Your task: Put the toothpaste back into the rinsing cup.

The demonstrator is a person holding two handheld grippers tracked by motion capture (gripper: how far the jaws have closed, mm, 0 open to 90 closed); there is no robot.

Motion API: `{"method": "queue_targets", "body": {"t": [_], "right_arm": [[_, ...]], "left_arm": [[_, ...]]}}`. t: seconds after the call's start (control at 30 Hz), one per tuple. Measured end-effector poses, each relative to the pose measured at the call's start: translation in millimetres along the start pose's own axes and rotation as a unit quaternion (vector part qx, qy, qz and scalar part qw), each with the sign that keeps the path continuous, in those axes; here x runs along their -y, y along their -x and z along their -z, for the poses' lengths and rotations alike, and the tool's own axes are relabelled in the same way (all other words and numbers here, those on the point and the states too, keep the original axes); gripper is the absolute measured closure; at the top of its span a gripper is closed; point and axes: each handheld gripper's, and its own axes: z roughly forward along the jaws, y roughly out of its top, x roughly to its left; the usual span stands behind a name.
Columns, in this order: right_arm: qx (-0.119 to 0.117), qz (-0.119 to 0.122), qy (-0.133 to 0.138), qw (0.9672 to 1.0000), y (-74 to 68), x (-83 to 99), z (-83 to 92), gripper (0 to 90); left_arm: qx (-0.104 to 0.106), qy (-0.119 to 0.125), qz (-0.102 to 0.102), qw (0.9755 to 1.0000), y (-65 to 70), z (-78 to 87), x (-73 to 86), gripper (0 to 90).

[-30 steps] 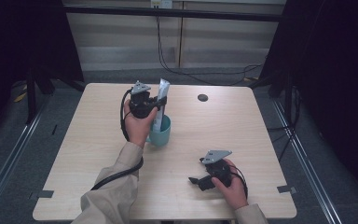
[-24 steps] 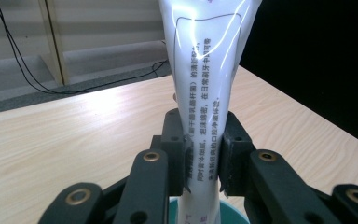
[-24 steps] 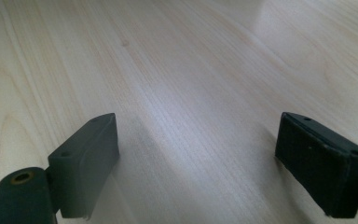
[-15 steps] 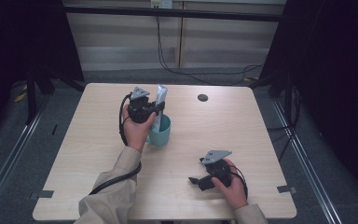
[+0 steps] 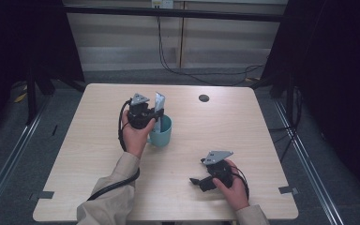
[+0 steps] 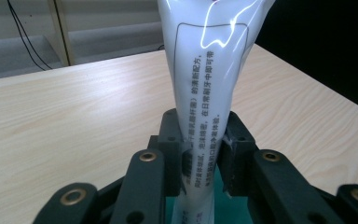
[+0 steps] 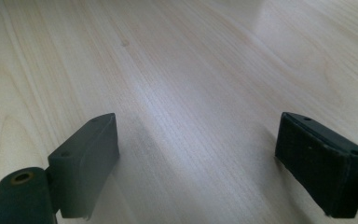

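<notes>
My left gripper (image 5: pixel 146 114) is clamped on a white toothpaste tube (image 6: pixel 204 100), its 2 black fingers (image 6: pixel 172 154) pressing the tube from both sides near its lower part, as the left gripper view shows. The tube is glossy white plastic, narrow where my fingers pinch it and widening upward toward its flat crimped end, with bright streaks of light across the top. A thin dark outline frames a panel on its face, and columns of small dark printed characters run down inside that panel; I cannot read them well enough to say more. The tube stands nearly upright, leaning slightly, with its lower end going down into a teal cup (image 5: pixel 161 132); a strip of teal shows just below my fingers in the left gripper view. From the high view the cup stands on the light wooden bench (image 5: pixel 89 154), left of its middle, and the tube (image 5: pixel 159 107) sticks up well above the rim, right beside my left hand (image 5: pixel 135 136). A small round dark hole (image 5: pixel 204 98) sits in the bench top farther back, well apart from the cup. My right gripper (image 5: pixel 200 182) rests low on the bench near the front edge, well apart from the cup, and its 2 fingers (image 7: pixel 86 163) stand wide apart with bare wood grain between them.
</notes>
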Motion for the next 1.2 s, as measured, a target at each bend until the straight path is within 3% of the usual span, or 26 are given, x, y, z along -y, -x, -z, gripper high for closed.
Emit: {"method": "queue_targets", "body": {"t": [0.87, 1.2], "right_arm": [[0.000, 0.000, 0.000, 1.0000, 0.0, 0.0, 0.0, 12.5], [0.000, 0.000, 0.000, 1.0000, -0.1, 0.0, 0.0, 12.4]], "left_arm": [[0.008, -0.011, -0.030, 0.9995, 11.1, -11.3, -3.6, 72.4], [0.013, -0.017, -0.027, 0.9994, 14.0, -13.7, -5.3, 71.4]]}}
